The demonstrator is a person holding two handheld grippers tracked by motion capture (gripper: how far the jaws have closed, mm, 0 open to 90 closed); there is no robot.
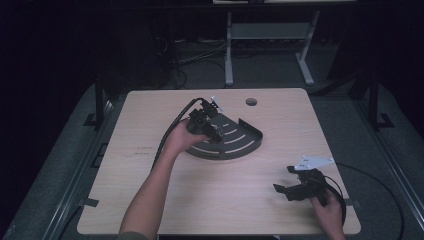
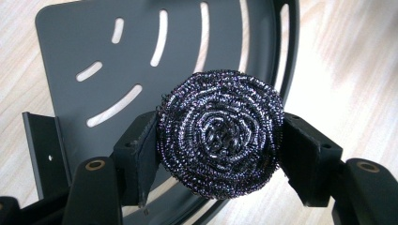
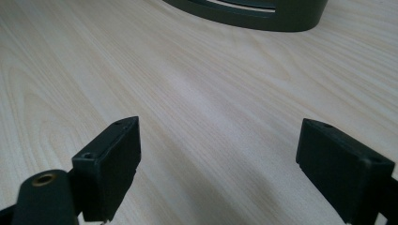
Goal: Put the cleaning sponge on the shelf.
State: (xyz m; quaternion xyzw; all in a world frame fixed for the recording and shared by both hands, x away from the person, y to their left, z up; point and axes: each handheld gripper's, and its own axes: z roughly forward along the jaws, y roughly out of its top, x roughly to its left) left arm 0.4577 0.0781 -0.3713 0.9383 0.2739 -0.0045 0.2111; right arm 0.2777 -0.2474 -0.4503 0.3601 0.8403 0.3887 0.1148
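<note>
A round, dark steel-wool scourer (image 2: 220, 133) with a purple glint sits squeezed between the two pads of my left gripper (image 2: 220, 150), which is shut on it. It hangs just above a dark grey quarter-round rack (image 2: 94, 42) with curved slots and a raised rim. In the high view my left gripper (image 1: 212, 129) is over the left part of that rack (image 1: 239, 145) at the middle of the table. My right gripper (image 1: 282, 187) rests low near the front right of the table, jaws wide open, nothing between them; its own view shows my right gripper (image 3: 218, 164) over bare wood.
The light wooden table (image 1: 150, 200) has a round cable hole (image 1: 251, 102) near its far edge. The rack's curved rim (image 3: 263, 16) lies beyond the right gripper. Cables trail off both grippers. A metal stand's legs (image 1: 229, 50) are on the floor behind the table.
</note>
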